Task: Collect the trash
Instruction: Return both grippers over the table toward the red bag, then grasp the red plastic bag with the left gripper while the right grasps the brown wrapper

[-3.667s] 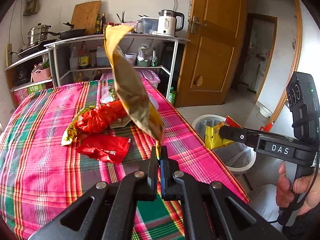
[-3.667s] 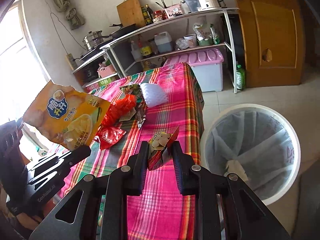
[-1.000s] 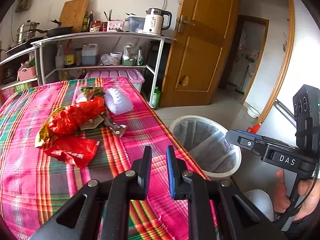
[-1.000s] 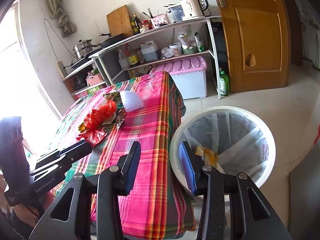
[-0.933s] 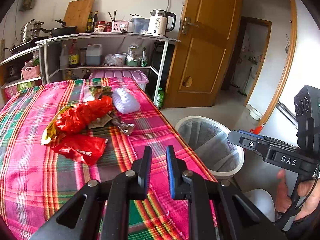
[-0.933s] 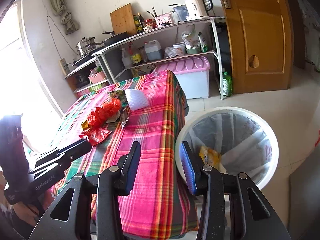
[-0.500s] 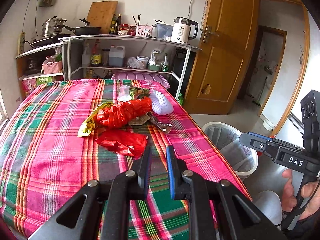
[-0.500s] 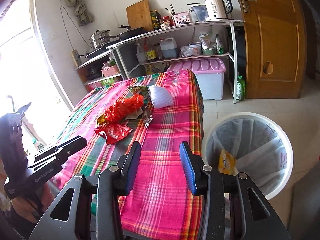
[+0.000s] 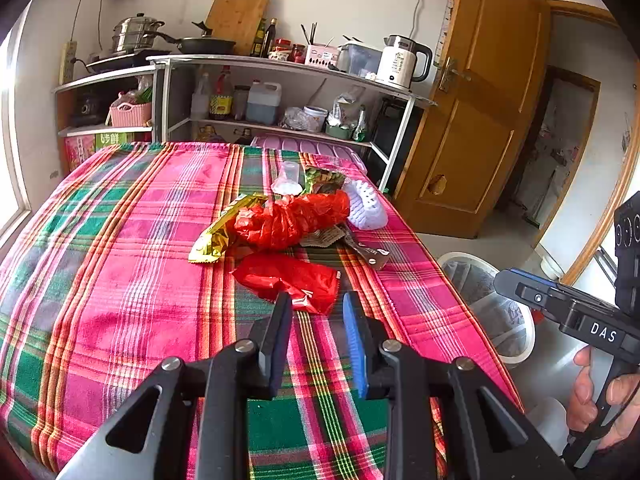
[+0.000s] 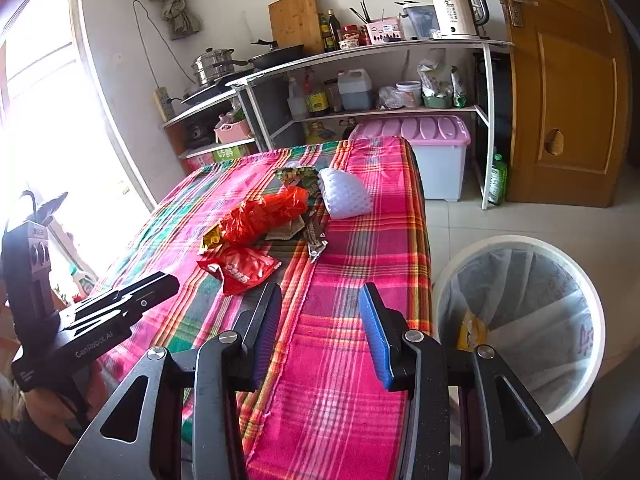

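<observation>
**Trash pile still on the table, one wrapper in the bin**

A heap of trash sits near the middle of a table covered in a pink and green plaid cloth [image 9: 120, 280]. Nearest the camera lies a flat red wrapper [image 9: 290, 280], and just behind it a crumpled red plastic bag [image 9: 288, 220] with a gold wrapper [image 9: 218, 236] touching its left side. To the right are a dark foil wrapper [image 9: 366, 250], a white foam piece [image 9: 366, 208], a green printed packet [image 9: 324, 178] and a small clear cup [image 9: 287, 179].

The left gripper [image 9: 314, 310] hovers just short of the flat red wrapper, its fingers parted and holding nothing. The right gripper [image 10: 320, 300] hangs over the table's near edge, fingers spread wide and also empty.

On the floor beside the table stands a white bin [image 10: 516, 246] with a clear liner; a yellow wrapper [image 10: 472, 330] lies inside (only this one piece can be made out). Judging by this, collection has barely begun and most pieces remain.
</observation>
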`<state>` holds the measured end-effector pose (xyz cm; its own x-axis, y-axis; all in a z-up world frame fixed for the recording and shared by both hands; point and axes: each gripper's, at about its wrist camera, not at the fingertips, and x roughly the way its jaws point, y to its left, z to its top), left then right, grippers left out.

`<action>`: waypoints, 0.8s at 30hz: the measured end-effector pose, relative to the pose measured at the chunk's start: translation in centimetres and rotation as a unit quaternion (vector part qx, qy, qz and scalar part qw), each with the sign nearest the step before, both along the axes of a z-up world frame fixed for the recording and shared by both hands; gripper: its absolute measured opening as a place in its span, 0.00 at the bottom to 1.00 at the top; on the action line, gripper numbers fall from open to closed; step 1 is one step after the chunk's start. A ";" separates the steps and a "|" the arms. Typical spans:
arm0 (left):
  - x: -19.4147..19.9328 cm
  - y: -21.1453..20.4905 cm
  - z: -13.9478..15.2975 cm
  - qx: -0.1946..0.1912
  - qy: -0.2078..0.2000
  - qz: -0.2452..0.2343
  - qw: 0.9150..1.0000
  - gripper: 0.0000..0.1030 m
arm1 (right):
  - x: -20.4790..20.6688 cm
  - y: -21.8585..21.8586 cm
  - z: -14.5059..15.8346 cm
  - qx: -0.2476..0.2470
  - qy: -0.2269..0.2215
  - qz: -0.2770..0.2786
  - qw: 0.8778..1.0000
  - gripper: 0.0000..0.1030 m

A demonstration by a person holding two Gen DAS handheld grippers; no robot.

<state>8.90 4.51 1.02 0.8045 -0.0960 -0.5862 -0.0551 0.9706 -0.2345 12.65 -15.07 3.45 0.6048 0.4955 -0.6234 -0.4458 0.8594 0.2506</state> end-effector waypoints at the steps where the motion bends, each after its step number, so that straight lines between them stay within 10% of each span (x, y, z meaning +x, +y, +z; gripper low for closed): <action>1: 0.3 0.3 -0.2 -0.003 0.005 0.005 1.000 0.28 | 0.2 0.2 -0.1 -0.001 0.000 0.002 1.000 0.41; 24: 6.8 1.9 -4.9 -0.047 0.085 0.071 0.993 0.45 | 8.3 5.6 -3.6 -0.042 0.034 0.043 0.998 0.41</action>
